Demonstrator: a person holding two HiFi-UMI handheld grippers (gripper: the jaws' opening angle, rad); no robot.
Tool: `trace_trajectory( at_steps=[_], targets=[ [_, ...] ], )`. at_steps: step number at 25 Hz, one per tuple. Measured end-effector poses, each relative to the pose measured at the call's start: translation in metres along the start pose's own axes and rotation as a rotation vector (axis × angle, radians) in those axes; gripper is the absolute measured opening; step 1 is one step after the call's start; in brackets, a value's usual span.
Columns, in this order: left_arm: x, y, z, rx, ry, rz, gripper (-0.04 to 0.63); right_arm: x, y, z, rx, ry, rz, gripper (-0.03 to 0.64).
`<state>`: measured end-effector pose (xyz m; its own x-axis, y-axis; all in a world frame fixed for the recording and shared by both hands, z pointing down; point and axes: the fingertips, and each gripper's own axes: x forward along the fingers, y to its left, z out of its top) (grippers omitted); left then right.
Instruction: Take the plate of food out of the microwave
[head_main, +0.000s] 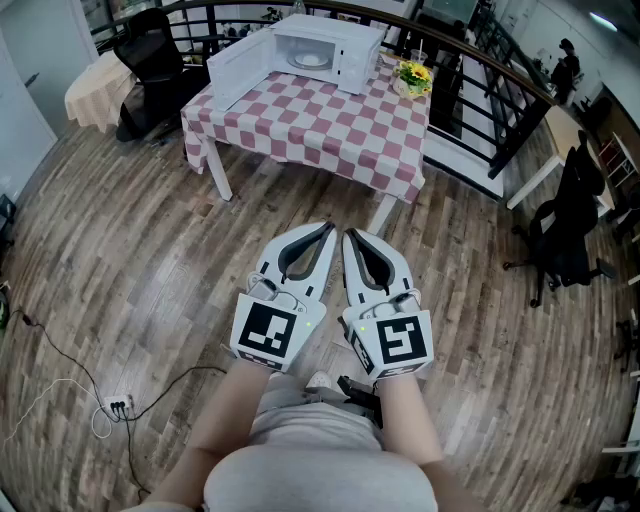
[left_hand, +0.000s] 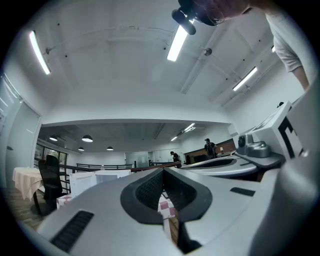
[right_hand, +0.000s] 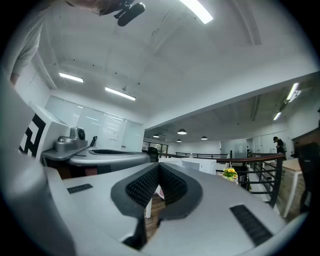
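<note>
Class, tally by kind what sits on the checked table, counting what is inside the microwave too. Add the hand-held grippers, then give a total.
Microwave: 1
Plate: 1
Flower arrangement: 1
Hand-held gripper: 2 (left hand-held gripper, right hand-held gripper)
Total: 5

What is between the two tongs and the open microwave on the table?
In the head view, only wooden floor and then the near part of the checked tablecloth lie between the left tongs, the right tongs and the microwave.
</note>
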<state>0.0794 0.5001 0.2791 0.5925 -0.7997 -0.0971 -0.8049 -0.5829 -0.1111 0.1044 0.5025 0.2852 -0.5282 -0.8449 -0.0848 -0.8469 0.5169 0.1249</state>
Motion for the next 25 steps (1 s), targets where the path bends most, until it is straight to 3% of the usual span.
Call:
trace_trajectory(
  at_steps=[18, 25],
  targets=[
    [0.005, 0.017, -0.010, -0.029, -0.016, 0.104, 0.003, 0.016, -0.001, -0.015, 0.018, 0.025, 0.062, 0.023],
    [0.028, 0.036, -0.020, -0.013, 0.004, 0.099, 0.003, 0.044, -0.011, -0.020, 0.021, 0.017, 0.069, 0.023]
  ],
)
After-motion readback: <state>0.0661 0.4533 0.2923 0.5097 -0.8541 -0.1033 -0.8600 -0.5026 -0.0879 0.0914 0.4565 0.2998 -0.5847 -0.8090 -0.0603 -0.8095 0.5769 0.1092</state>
